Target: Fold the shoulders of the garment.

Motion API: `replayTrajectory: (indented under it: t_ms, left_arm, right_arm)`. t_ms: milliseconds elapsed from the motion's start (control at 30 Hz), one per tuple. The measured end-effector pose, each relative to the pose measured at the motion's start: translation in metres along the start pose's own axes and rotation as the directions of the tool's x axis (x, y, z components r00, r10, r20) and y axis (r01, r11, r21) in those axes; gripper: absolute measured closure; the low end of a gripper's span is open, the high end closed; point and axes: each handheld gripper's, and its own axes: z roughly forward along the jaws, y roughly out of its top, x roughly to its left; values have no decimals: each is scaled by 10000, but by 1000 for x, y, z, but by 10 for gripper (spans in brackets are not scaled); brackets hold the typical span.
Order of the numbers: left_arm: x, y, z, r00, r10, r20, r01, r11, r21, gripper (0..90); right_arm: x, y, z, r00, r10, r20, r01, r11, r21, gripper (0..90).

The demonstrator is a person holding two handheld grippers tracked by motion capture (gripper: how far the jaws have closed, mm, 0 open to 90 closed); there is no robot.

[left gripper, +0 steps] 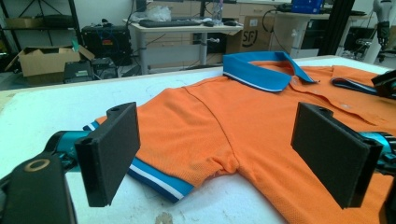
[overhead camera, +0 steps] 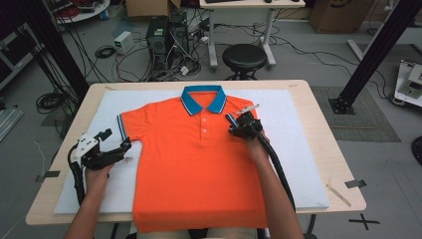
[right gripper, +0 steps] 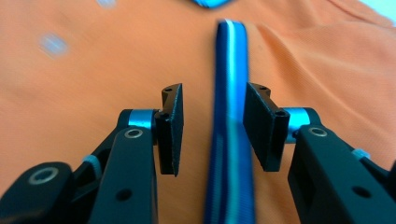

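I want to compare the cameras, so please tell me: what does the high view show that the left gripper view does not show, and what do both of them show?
The high view alone gives the whole orange polo shirt lying flat on the white mat, the wooden table, both forearms, and the right gripper over the folded-in right sleeve. The left gripper view alone gives the left gripper from close, its jaws wide open around the left sleeve's blue cuff without touching it, plus a desk with a keyboard behind. Both share the shirt, its blue collar and the mat.

overhead forward-down, two low close-ups (shirt (overhead camera: 196,159) shared)
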Motion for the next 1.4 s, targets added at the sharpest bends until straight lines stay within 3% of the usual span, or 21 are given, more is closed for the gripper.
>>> replayTrajectory:
  t_ms: [100,167,233,267,300,333,400,433,567,667,733,800,833,933,1000,1067,1133,1200,1267,1300,1400]
  left_arm:
    - [0,0,0,10000,3,-4,-3,10000,0,156]
    - [0,0,0,10000,2,1,-2,10000,-4,156]
    - [0,0,0,10000,-4,9,4,10000,8,156]
    - [0,0,0,10000,-11,11,11,10000,9,156]
    - [0,0,0,10000,-14,-2,14,10000,-6,156]
    - [0,0,0,10000,-4,15,4,10000,13,156]
    - [0,0,0,10000,3,8,-3,10000,2,156]
    - [0,0,0,10000,3,-3,-3,10000,0,156]
    - [0,0,0,10000,-10,4,10,10000,13,155]
    - [0,0,0,10000,25,-15,-25,10000,64,156]
    - [0,0,0,10000,2,-25,-2,10000,60,156]
    - [0,0,0,10000,-10,-20,10,10000,54,156]
    - [0,0,0,10000,-6,-29,6,10000,44,155]
    - [0,0,0,10000,-1,-20,1,10000,51,156]
    - [0,0,0,10000,20,-22,-20,10000,79,156]
    - [0,0,0,10000,5,-6,-5,10000,60,156]
    - [0,0,0,10000,-10,-26,10,10000,69,156]
    - [1,1,0,10000,-58,-45,59,9999,106,156]
    - [2,1,1,9999,-151,-49,152,9998,161,156]
    - [2,2,2,9998,-204,-24,205,9994,293,156]
    - [3,4,8,9990,-431,80,425,9970,642,156]
  right_arm:
    - [-1,0,2,9991,194,372,-190,9997,-124,758]
    - [-1,0,2,9983,7,586,-2,10000,-81,871]
    - [-4,1,3,9993,99,355,-96,9999,-104,894]
    - [-5,1,2,9997,189,156,-187,9997,-164,896]
    - [-7,2,-2,9949,773,-649,-816,9944,-666,897]
    - [-7,2,-2,9949,773,-649,-816,9944,-666,897]
    - [-6,3,-3,9882,981,-1178,-1100,9890,-993,896]
    - [-5,3,-3,9876,1014,-1197,-1144,9877,-1069,887]
    - [-8,2,-3,9879,1267,-896,-1354,9858,-992,622]
    - [-9,1,-9,9950,934,-341,-965,9898,-1049,621]
    - [-5,0,-5,9980,472,-413,-496,9970,-589,624]
    - [1,-1,2,9999,-101,127,102,9999,-82,647]
    - [2,-1,3,9994,-168,304,171,9998,-122,689]
    - [0,-1,3,9984,120,555,-109,9997,-199,848]
    - [-4,-1,2,9990,303,339,-294,9992,-254,866]
    - [-6,0,-2,9972,683,-303,-703,9950,-710,866]
    - [-6,1,-6,9920,1036,-727,-1115,9870,-1153,806]
    - [-8,1,-6,9871,1353,-851,-1444,9832,-1113,566]
    - [-12,-2,-13,9854,1479,-845,-1581,9786,-1313,481]
    - [-17,-8,-24,9874,1425,-690,-1522,9741,-1674,431]
    - [-26,-20,-39,9915,1245,-372,-1293,9738,-1871,403]
